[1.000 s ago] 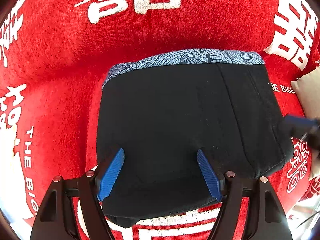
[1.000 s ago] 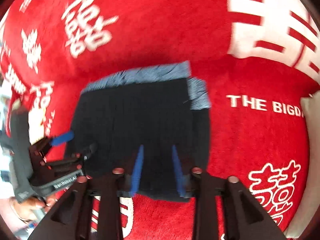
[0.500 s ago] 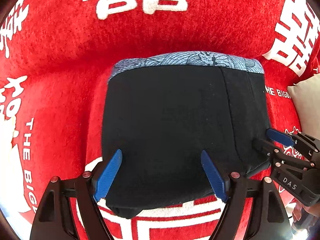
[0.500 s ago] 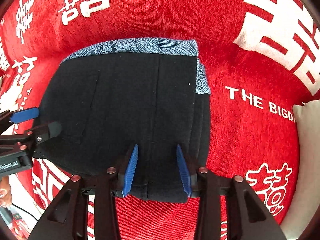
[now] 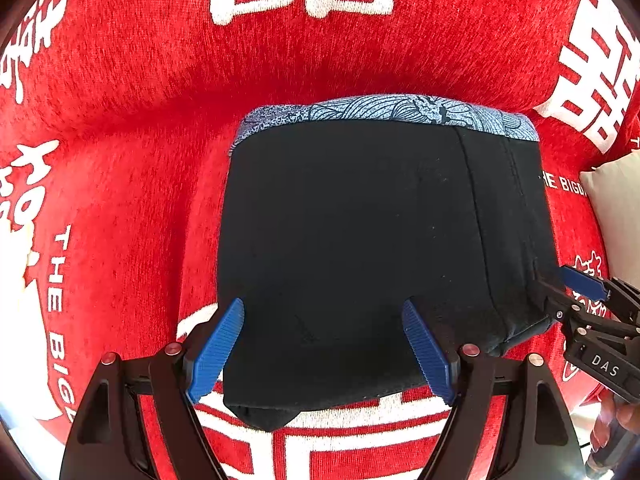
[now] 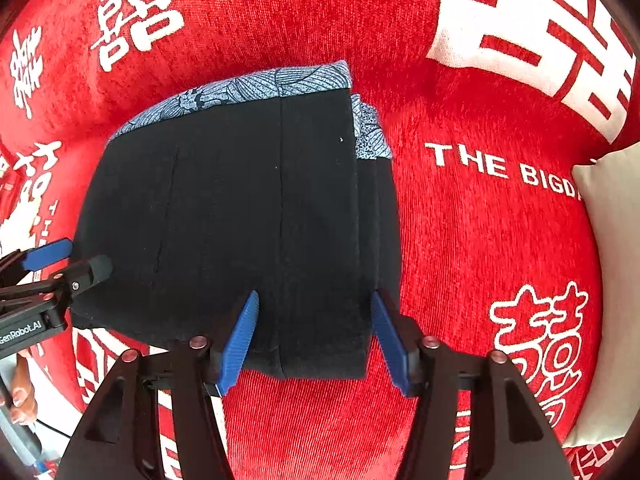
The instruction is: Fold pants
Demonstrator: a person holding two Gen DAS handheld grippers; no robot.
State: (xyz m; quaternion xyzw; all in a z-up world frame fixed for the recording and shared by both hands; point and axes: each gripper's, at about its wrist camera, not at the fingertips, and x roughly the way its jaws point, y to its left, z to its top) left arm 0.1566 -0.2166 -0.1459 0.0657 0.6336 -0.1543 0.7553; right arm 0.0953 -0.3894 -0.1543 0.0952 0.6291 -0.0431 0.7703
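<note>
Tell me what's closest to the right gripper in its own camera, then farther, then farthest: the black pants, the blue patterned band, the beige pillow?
1. black pants, between the right gripper fingers
2. blue patterned band, pants' far edge
3. beige pillow, far right

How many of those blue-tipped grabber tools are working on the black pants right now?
2. The left gripper hovers open over the near left part of the folded pants; the right gripper is open over their near right edge.
</note>
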